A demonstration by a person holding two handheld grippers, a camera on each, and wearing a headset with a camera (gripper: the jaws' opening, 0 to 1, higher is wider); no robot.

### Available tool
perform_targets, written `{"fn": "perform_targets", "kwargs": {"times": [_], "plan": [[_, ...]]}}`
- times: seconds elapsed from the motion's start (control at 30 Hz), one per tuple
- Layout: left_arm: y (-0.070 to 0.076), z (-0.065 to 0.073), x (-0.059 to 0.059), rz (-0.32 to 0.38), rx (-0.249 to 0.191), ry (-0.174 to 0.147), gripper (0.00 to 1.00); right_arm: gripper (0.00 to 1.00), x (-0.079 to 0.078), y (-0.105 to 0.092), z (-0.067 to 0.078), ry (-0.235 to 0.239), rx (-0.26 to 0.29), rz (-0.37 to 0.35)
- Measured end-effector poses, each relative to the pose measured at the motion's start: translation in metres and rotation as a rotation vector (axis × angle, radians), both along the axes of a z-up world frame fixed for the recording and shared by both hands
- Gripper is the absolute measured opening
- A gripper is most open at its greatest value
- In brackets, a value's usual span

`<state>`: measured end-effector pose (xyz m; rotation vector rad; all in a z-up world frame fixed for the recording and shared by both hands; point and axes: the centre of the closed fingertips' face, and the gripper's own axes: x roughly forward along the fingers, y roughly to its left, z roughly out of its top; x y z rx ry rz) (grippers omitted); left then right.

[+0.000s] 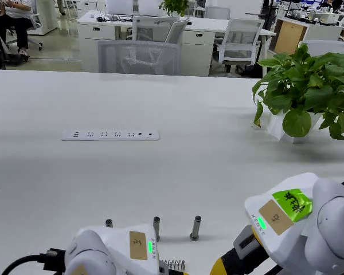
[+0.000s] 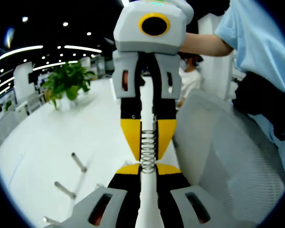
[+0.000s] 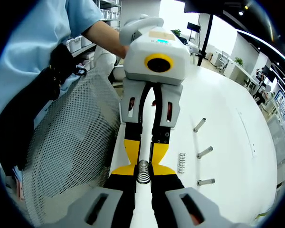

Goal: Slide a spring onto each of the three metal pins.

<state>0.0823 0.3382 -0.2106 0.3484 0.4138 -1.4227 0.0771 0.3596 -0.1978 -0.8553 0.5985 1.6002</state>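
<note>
While the left gripper (image 3: 145,159) and right gripper (image 2: 149,151) are facing nose to nose, both are pinching one spring (image 2: 148,147) by its ends, probably to re-grip it for threading. The three metal pins (image 3: 204,152) are standing bare just beside them, with a second spring (image 3: 182,163) lying close by.

The left gripper (image 2: 148,169), a white-bodied two-jaw tool with black fingers and yellow tips, and the matching right gripper (image 3: 143,171) point at each other in line, tip to tip. The right gripper's jaws are closed along a small coiled steel spring (image 2: 148,142); the left gripper's jaws stand nearly together at the spring's end, though whether they pinch it cannot be told. Each gripper's rear housing is reached by a bare arm below a light blue short sleeve: left forearm (image 3: 102,35), right forearm (image 2: 206,45).
</note>
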Motion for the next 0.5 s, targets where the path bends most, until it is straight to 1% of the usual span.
{"fn": "perform_targets", "kwargs": {"times": [0.13, 0.2, 0.27, 0.33, 0.43, 0.47, 0.5], "plan": [[0.003, 0.0, 0.005, 0.033, -0.006, 0.002, 0.15, 0.12, 0.001, 0.0, 0.0, 0.006, 0.0, -0.004], [0.005, -0.001, 0.007, 0.046, -0.008, 0.006, 0.2, 0.12, 0.0, 0.0, -0.001, 0.014, -0.002, -0.004], [0.009, -0.003, 0.01, 0.072, -0.002, 0.003, 0.25, 0.12, 0.0, 0.0, -0.002, 0.01, -0.007, -0.003], [0.013, -0.004, 0.012, 0.096, -0.007, 0.006, 0.3, 0.12, 0.0, 0.0, -0.003, 0.012, -0.009, -0.002], [0.021, -0.006, 0.015, 0.14, -0.011, 0.015, 0.38, 0.12, 0.0, 0.0, -0.003, 0.013, -0.01, -0.001], [0.025, -0.007, 0.018, 0.169, -0.013, 0.019, 0.41, 0.12, 0.001, 0.0, -0.003, 0.012, -0.009, -0.001], [0.027, -0.007, 0.019, 0.181, -0.015, 0.018, 0.43, 0.12, 0.001, 0.0, -0.003, 0.015, -0.009, -0.002]]}}
